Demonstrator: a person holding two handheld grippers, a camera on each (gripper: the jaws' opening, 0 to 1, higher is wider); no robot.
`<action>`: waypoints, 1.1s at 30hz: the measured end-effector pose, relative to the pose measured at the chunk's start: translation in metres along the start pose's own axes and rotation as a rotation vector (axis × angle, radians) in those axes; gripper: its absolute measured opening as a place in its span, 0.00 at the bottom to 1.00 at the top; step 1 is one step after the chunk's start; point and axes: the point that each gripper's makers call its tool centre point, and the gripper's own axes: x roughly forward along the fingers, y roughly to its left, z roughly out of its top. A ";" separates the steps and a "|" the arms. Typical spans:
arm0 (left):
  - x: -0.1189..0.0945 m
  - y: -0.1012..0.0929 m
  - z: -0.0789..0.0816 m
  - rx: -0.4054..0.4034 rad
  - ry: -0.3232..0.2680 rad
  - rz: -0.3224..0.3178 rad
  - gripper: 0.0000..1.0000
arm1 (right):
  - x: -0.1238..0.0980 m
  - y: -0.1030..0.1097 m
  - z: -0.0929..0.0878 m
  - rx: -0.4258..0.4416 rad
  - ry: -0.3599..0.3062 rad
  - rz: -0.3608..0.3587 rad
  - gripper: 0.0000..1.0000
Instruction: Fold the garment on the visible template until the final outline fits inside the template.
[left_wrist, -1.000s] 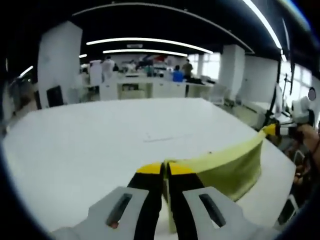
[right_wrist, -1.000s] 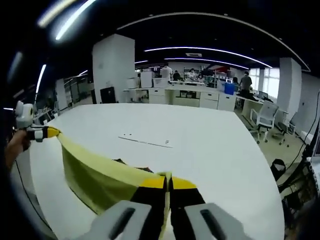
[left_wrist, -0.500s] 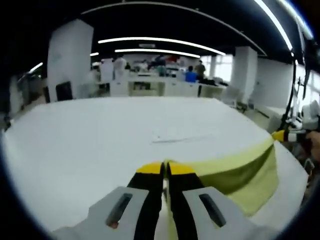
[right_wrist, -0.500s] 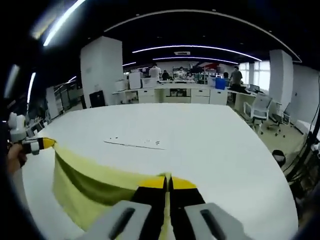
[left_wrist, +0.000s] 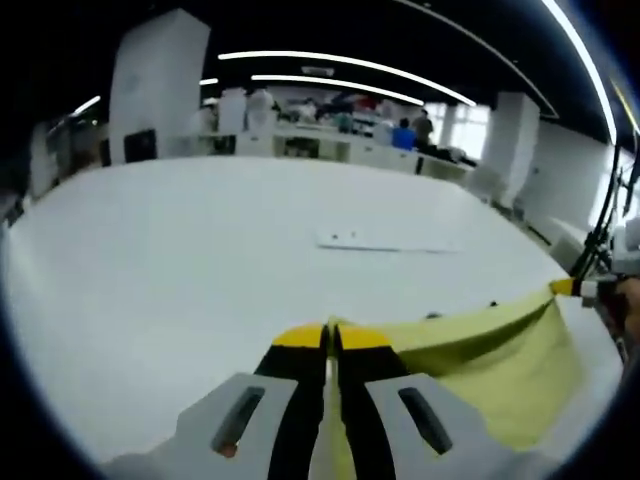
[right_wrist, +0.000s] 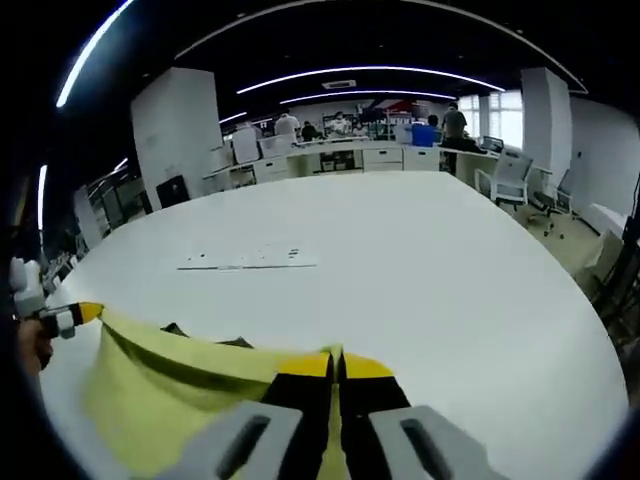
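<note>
Both grippers, left (left_wrist: 330, 337) and right (right_wrist: 335, 365), stay clenched on the garment (left_wrist: 480, 370); you've lowered it toward the tabletop (left_wrist: 200, 260). Lay it flat next.

I'm seeing the broad white table (left_wrist: 180, 260) lying open ahead of both grippers; the one obstacle is the yellow cloth garment (right_wrist: 190, 380) stretching between them, and a thin pale strip (right_wrist: 250, 260) lying flat beyond it.
</note>
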 end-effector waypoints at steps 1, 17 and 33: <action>0.005 0.002 0.000 -0.007 -0.001 0.001 0.00 | 0.002 -0.001 -0.002 0.003 0.004 -0.001 0.00; 0.025 0.008 -0.026 0.036 0.071 0.013 0.01 | 0.023 -0.004 -0.030 0.046 0.101 0.019 0.00; 0.009 0.003 -0.042 0.327 0.097 -0.219 0.35 | 0.001 -0.005 -0.023 -0.254 0.082 0.100 0.24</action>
